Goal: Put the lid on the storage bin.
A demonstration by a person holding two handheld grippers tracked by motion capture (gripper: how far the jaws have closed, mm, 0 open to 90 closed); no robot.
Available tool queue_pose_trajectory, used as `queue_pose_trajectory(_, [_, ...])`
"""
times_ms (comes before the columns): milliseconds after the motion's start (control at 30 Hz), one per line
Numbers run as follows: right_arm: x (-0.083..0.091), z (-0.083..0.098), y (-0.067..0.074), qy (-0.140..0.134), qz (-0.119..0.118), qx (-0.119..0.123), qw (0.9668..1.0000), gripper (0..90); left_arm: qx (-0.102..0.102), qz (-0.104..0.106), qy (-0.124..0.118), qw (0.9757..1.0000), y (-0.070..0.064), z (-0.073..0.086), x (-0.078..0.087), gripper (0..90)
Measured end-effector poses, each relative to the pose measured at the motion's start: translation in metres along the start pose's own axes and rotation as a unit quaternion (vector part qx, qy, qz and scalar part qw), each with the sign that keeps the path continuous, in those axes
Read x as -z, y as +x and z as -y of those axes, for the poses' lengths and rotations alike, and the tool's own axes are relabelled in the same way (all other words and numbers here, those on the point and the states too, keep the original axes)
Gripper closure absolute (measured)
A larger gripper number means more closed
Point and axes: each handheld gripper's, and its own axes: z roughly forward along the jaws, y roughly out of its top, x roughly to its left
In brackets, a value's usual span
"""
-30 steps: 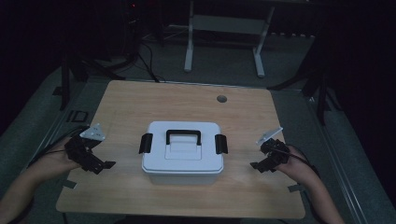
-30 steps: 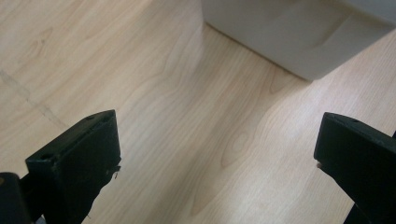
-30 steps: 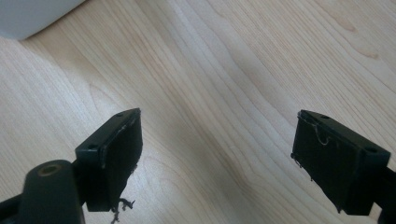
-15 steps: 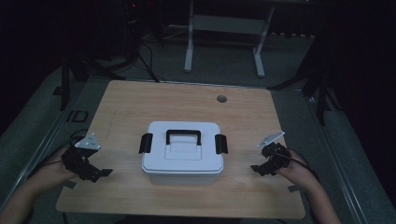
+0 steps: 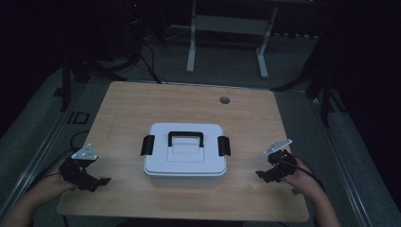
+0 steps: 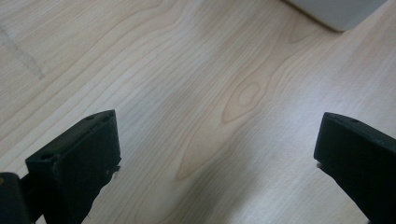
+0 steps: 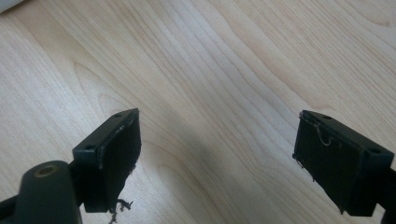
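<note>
- Sitting near the middle of the wooden bench point(image 5: 142, 109), a white lidded box point(image 5: 183, 155) is the landmark for everything else; its long sides run across the bench.
- On top of the box, a black handle point(image 5: 186, 138) lies flat against the lid, and a black latch clamps each short end: the left latch point(image 5: 147, 144) and the right latch point(image 5: 223, 145).
- To the left of the box, well apart from it and near the bench's front corner, the left gripper point(image 5: 97, 181) is held low over the wood by the person's left hand point(image 5: 45, 184).
- In the left gripper view, its two black jaws stand spread wide with nothing but bare wood grain between them; a pale corner of the box point(image 6: 336, 11) shows at the top edge.
- To the right of the box, also well apart from it, the right gripper point(image 5: 265, 174) is held by the person's right hand point(image 5: 302, 182), low over the bench.
- In the right gripper view, its jaws are likewise spread wide over bare wood, gripping nothing.
- Behind the box, towards the far edge of the bench, a small round hole point(image 5: 224, 100) is cut in the top.
- Neither gripper touches the box.
</note>
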Motion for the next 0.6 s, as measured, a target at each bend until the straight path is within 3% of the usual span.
queue_pose_trajectory(600, [-0.009, 0.015, 0.008, -0.015, -0.001, -0.018, 0.9997, 14.4, 0.018, -0.006, -0.011, 0.9998, -0.001, 0.021, -0.012, 0.1])
